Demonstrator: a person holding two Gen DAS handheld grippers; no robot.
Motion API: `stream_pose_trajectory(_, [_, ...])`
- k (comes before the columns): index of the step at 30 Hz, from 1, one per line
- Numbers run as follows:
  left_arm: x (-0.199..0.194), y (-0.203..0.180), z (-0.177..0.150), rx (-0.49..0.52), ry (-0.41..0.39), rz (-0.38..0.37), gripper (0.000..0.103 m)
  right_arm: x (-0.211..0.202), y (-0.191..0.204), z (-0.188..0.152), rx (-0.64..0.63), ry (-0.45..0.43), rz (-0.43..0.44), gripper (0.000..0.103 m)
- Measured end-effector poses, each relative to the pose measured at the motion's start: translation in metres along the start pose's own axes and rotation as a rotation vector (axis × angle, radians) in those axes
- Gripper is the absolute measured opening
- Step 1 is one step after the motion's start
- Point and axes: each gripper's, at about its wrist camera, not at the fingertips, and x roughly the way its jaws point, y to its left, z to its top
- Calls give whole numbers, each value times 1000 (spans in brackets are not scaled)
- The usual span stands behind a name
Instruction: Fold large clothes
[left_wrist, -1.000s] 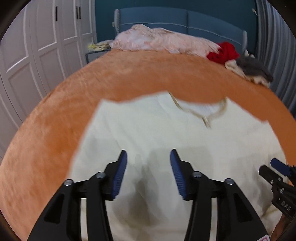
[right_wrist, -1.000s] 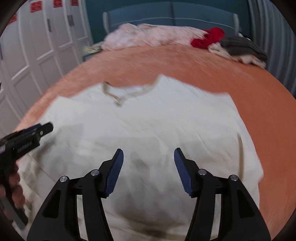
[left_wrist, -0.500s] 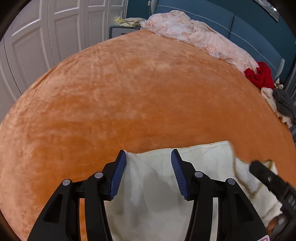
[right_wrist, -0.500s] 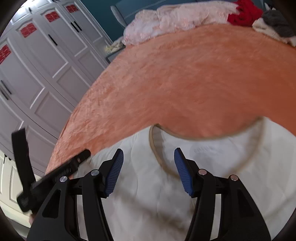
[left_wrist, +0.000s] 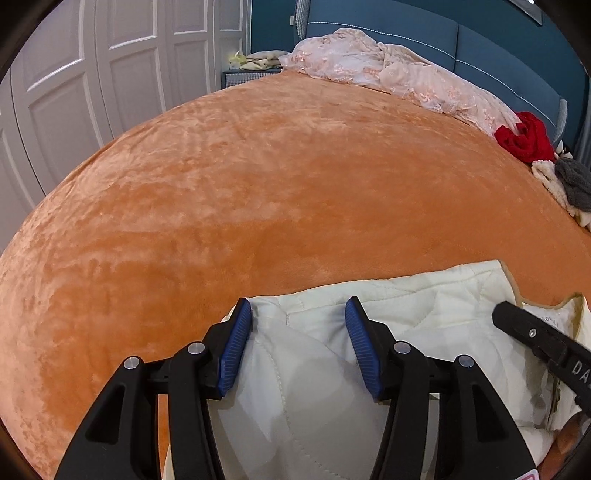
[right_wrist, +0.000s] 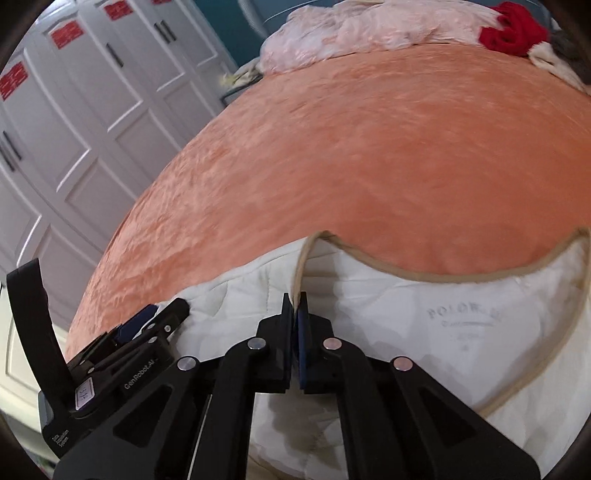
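— Tongs first, left wrist view: what changed?
— The left tongs (left_wrist: 298, 345) hang apart over the near left shoulder of the cream quilted garment (left_wrist: 406, 306), which lies at the bed's (left_wrist: 295, 192) near edge. A second ago they hovered above its middle.
— Right wrist view?
— The right tongs (right_wrist: 294, 314), open half a second ago, are now clamped on the tan neckline trim (right_wrist: 301, 266). One fold corner looks secured.
— Containers?
— None visible.

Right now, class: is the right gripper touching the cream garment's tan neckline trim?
Touching. The right wrist view shows the right gripper with fingers shut on the tan neckline trim of the cream garment.
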Motion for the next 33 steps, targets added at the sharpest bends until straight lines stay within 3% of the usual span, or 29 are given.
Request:
stream_pose_trajectory(5, [3,-6,-3,24,-10,29,55,16,2,-2,-17,19,-71,0])
stream_pose_trajectory(9, [4,-9,-3,40,-3,49,58,6,-5,0,27,9,-50,4])
stream_pose_trajectory(11, [3,-10,-1,45,6,44,61,-17,-8,0,57,-45,-60,16])
stream_pose_trajectory(13, [-2,-9,4,45,24,21,63,-63,-22,-1,105,-136,-15,22])
stream_pose_trajectory(16, [-24,-10,9,52,9,10,63,-121,-54,-5,146,-202,-39,26])
stream_pose_trajectory(19, [-51,-25,11,55,-7,-86,63,-164,-103,-13,193,-210,-135,30])
stream_pose_trajectory(22, [-69,-71,11,100,23,-217,63,-186,-146,-21,253,-193,-211,30])
stream_pose_trajectory(27, [-72,-161,11,195,92,-402,67,-197,-195,-30,353,-173,-227,30])
stream_pose_trajectory(31, [-47,-219,6,236,184,-451,68,-189,-216,-37,385,-142,-198,29])
stream_pose_trajectory(33, [-25,-239,3,219,271,-484,68,-183,-220,-40,389,-136,-186,29])
